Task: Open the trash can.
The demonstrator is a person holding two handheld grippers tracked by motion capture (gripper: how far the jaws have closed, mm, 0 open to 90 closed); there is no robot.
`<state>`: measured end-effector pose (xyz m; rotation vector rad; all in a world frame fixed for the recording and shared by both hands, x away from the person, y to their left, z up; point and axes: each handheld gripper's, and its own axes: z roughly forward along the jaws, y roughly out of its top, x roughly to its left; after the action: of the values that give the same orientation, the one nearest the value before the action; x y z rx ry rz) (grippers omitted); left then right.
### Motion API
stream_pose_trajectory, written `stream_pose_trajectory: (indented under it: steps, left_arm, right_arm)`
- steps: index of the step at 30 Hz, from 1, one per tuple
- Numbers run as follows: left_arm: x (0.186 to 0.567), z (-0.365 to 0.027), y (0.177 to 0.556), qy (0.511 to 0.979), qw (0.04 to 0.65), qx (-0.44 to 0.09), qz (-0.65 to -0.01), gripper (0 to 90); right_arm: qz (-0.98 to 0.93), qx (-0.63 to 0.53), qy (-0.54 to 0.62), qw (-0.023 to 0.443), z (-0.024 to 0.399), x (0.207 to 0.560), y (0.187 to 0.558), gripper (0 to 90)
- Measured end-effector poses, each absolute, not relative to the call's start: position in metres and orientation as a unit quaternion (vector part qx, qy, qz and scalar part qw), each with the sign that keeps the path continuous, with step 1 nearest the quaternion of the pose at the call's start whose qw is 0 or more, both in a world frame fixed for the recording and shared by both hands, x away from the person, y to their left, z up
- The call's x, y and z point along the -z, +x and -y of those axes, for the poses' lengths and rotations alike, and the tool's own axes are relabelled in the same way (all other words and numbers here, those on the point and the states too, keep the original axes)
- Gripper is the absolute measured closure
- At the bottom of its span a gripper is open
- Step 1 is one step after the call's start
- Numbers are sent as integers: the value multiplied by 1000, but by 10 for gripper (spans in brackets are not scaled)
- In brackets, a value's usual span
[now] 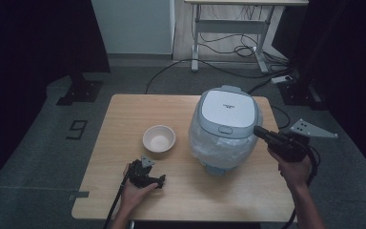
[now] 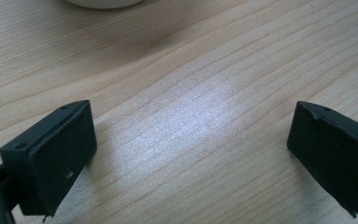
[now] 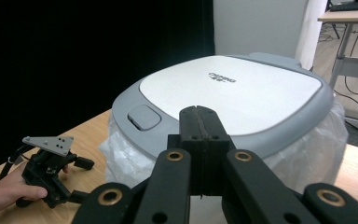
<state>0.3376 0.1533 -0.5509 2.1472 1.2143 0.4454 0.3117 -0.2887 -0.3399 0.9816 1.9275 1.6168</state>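
Rice cooker [image 1: 225, 125]: one, near right edge of desk [image 1: 124, 181], body wrapped in thin plastic film. Likely heavy, rigid, slippery on film; best worked at lid button [image 3: 143, 116] on front rim, not lifted by film. Right gripper [image 3: 199, 112]: pressed together, empty, raised at lid rim. Left gripper [image 2: 191, 140]: spread, empty, resting near front edge. Bowl [image 1: 159, 139]: one, mid-desk, probably fragile.

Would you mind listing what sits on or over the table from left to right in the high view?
Left tool resting on the table → white bowl → rice cooker → right tool, shut, beside the cooker's right edge.
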Motion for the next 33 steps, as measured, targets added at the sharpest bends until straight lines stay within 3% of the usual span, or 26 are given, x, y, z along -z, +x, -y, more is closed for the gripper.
stream_pose_trajectory:
  steps: [33]
  left_arm:
    - [551,-153,338,814,312,-169,-460,8]
  right_arm:
    - [-711,-597,326,177,241,336,332,900]
